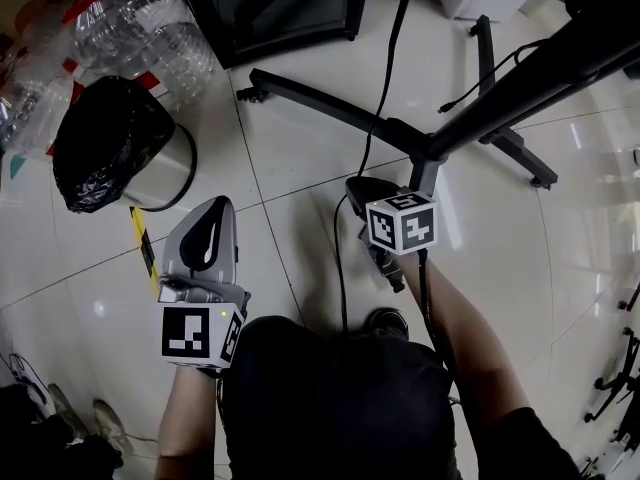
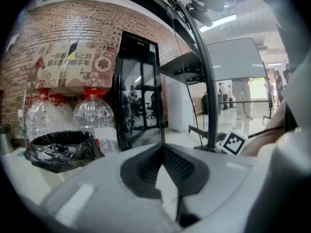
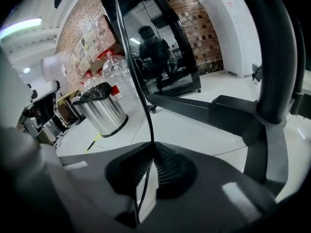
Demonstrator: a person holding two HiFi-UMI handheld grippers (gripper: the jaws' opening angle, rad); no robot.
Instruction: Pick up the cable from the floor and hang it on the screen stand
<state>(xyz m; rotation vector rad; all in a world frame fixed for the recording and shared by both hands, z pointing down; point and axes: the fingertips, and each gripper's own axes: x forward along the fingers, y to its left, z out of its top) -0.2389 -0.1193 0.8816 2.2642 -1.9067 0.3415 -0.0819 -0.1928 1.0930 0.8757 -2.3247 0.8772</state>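
Observation:
A thin black cable [image 1: 385, 78] runs from the top of the head view down over the tiled floor to my right gripper [image 1: 362, 186], then on past my feet. In the right gripper view the cable [image 3: 136, 72] comes down from above and passes between the closed pads, so my right gripper [image 3: 152, 148] is shut on it. The black screen stand [image 1: 520, 88] slants away to the right, its base legs [image 1: 330, 103] spread just beyond the gripper. My left gripper [image 1: 218, 208] hovers over the floor at lower left, shut and empty [image 2: 161, 148].
A steel bin with a black bag [image 1: 115, 143] stands at left, with large water bottles [image 1: 150, 28] behind it. A black glass-front cabinet [image 1: 280, 8] is at the top. Yellow-black tape [image 1: 143, 238] marks the floor. A second thin lead [image 1: 480, 83] hangs by the stand.

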